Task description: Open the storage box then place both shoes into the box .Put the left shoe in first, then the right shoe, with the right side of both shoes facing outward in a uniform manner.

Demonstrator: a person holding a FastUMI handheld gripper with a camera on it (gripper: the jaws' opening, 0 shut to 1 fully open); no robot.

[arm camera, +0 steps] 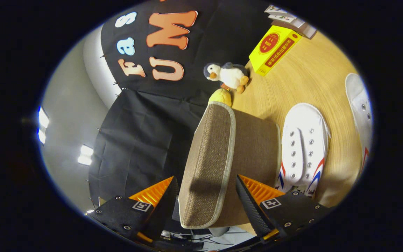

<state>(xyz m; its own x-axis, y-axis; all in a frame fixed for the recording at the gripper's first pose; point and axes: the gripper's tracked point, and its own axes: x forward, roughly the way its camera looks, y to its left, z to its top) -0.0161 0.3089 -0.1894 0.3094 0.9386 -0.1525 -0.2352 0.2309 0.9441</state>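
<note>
The brown fabric storage box (254,147) with pale trim stands on the wooden table (313,80), seen turned on its side in this tilted view. Its lid (206,164) lies flat on top and runs back between my fingers. My gripper (206,190) is open and straddles the lid's near edge, one finger over the lid, the other alongside the box's wall. A white canvas shoe (304,147) with red and blue stripes lies right beside the box. A second white shoe (360,112) lies further out on the table.
A plush penguin (227,75) and a small yellow toy (220,96) sit just behind the box. A yellow carton (275,49) and some cards (289,17) lie at the table's far end. The black cloth wall hangs behind the table.
</note>
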